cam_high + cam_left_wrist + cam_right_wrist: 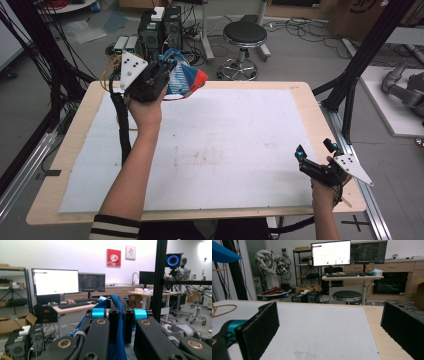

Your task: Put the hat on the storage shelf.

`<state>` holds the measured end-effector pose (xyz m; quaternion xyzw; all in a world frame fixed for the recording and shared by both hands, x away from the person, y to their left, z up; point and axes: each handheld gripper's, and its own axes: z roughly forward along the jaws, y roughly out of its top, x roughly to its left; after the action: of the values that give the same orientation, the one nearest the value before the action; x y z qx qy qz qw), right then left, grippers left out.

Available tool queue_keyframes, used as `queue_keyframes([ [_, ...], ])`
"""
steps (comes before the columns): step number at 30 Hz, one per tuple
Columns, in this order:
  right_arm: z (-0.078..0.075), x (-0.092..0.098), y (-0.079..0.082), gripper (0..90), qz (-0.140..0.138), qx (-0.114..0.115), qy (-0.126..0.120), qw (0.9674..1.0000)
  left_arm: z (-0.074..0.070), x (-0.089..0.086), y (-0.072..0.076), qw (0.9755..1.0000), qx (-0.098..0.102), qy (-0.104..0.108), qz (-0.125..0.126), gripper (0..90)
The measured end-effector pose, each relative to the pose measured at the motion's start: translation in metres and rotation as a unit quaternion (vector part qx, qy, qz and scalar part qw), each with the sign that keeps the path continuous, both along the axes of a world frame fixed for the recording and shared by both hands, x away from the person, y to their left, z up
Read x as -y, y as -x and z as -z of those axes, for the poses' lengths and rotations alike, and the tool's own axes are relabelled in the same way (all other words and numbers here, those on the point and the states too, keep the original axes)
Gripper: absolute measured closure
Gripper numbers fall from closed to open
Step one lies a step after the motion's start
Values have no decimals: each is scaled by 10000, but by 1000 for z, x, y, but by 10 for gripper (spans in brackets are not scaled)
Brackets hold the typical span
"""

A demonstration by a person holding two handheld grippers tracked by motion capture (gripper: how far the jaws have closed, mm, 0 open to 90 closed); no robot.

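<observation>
The blue, white and red cloth [184, 79] hangs clamped between the jaws of the left gripper [167, 67], lifted at about eleven o'clock above the far left corner of the tabletop [300, 95]. The right gripper [315, 154] rests at about four o'clock near the tabletop's right edge, jaws wide apart and holding nothing.

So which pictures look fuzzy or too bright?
Left gripper view: the blue cloth pinched in the tongs looks soft, and the white monitor glares. Right gripper view: its near pads are blurry. High view: evenly lit and sharp.
</observation>
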<state>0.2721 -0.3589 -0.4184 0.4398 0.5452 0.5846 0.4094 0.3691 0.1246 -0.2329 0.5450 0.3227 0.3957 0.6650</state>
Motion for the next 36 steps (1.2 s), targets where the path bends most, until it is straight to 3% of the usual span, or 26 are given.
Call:
queue_keyframes([
  [1, 0, 0, 1, 16, 26, -13, -5, 10000, -3, -5, -3, 9999, 2, 108, 83, 877],
  [5, 0, 0, 5, 16, 19, 18, 37, 10000, -8, -14, -9, 9997, 21, 160, 166, 877],
  [12, -2, 3, 14, 16, 52, 23, 76, 10000, -24, -29, -17, 9999, 64, 27, 139, 877],
  [19, -3, -6, 14, 16, -110, 35, 204, 9997, -39, -43, -23, 9998, 157, -43, 88, 877],
  [25, -1, -11, 11, 16, -173, -14, 414, 9990, -45, -60, -31, 9998, 184, -90, -85, 878],
  [28, 1, -11, 9, 16, -194, -41, 450, 9988, -46, -68, -35, 9997, 163, -61, -167, 878],
  [31, 3, -12, 8, 16, -228, -92, 461, 9986, -47, -77, -43, 9990, 166, -206, -347, 878],
  [36, 3, -13, 7, 16, -264, -103, 464, 9985, -48, -87, -50, 9986, 181, -170, -478, 878],
])
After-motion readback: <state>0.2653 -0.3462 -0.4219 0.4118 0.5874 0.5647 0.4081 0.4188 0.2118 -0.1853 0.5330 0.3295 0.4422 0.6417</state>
